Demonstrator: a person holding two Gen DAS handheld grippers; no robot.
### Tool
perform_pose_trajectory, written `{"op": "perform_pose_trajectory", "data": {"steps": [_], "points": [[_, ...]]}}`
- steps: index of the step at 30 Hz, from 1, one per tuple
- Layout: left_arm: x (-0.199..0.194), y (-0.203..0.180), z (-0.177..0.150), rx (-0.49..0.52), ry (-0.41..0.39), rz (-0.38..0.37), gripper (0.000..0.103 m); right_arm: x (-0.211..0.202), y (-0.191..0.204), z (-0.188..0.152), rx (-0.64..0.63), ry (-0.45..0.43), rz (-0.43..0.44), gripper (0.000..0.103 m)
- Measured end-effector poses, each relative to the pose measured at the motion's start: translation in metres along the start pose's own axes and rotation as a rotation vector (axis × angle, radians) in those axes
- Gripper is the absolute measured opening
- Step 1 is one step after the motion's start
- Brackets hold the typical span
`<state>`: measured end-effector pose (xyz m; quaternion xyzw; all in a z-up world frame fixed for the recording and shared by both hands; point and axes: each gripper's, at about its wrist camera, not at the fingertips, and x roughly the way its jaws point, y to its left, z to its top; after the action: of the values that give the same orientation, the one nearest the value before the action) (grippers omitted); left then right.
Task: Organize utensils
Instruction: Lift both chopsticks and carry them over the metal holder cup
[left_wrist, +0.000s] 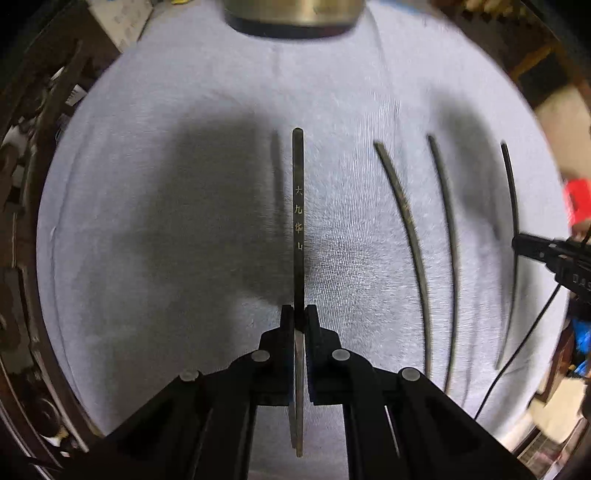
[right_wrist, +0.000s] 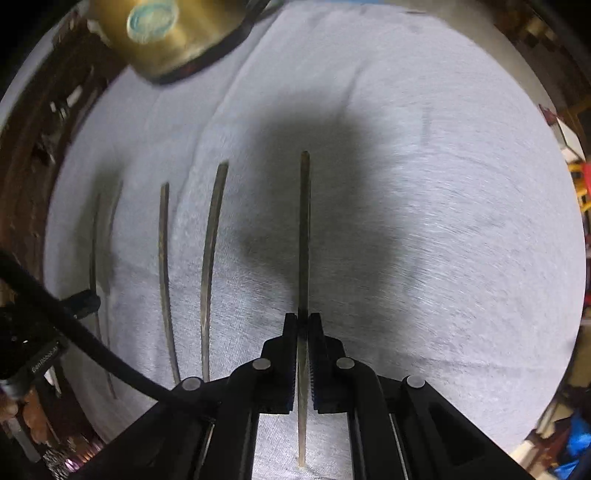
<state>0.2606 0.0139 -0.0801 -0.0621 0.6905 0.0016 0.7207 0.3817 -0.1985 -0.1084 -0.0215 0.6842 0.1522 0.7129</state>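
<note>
With both tools pointing down at the light grey cloth-covered surface (left_wrist: 184, 110), each one is clamped on a single chopstick.

Left tool (left_wrist: 299, 314): jaws pressed together on a dark slim chopstick with gold characters down its side (left_wrist: 298, 206). Stick runs straight ahead from between the fingertips, its tail passing back between the fingers. It casts a thin shadow just left of itself on the cloth, so it looks lifted off, not lying flat.

Right tool (right_wrist: 303, 319): jaws together on a dark plain chopstick (right_wrist: 304, 229), same layout, stick running ahead of the fingertips and back through the gap.

Loose dark chopsticks on the cloth:
- From the left tool's camera, two lie side by side to its right (left_wrist: 406, 221) and (left_wrist: 445, 229), roughly parallel to the held one, near each other but apart. Further right a third stick (left_wrist: 511, 206) crosses the other tool's black tip at the frame edge; likely the one it holds.
- From the right tool's camera, the same pair sits to its left (right_wrist: 164, 258) and (right_wrist: 210, 251).

Round brass-coloured metal container with a dark base (right_wrist: 166, 40) stands on the cloth ahead of both tools, well beyond the stick tips.

Black cable (right_wrist: 92, 347) crosses the lower left of the right tool's view.

Motion blur is visible in both views.
</note>
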Motion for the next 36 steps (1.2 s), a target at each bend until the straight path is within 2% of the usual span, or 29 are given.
{"op": "perform_pose_trajectory", "data": {"steps": [6,10,17,28,36], "points": [[-0.036,0.026,-0.033,-0.091,-0.163,-0.078,0.005,-0.037,-0.036,-0.033,0.106,-0.159,0.081,0.006],[-0.052,0.039,-0.062,-0.156,-0.244,-0.129,0.005,-0.064,-0.057,-0.056,0.152,-0.264,0.12,0.006],[-0.084,0.066,-0.106,-0.243,-0.421,-0.135,0.005,-0.111,-0.078,-0.096,0.205,-0.439,0.147,0.006],[-0.128,0.095,-0.18,-0.391,-0.653,-0.125,0.005,-0.163,-0.127,-0.183,0.328,-0.665,0.217,0.006],[-0.16,0.093,-0.235,-0.439,-0.793,-0.16,0.005,-0.195,-0.12,-0.252,0.345,-0.834,0.278,0.006]]}}
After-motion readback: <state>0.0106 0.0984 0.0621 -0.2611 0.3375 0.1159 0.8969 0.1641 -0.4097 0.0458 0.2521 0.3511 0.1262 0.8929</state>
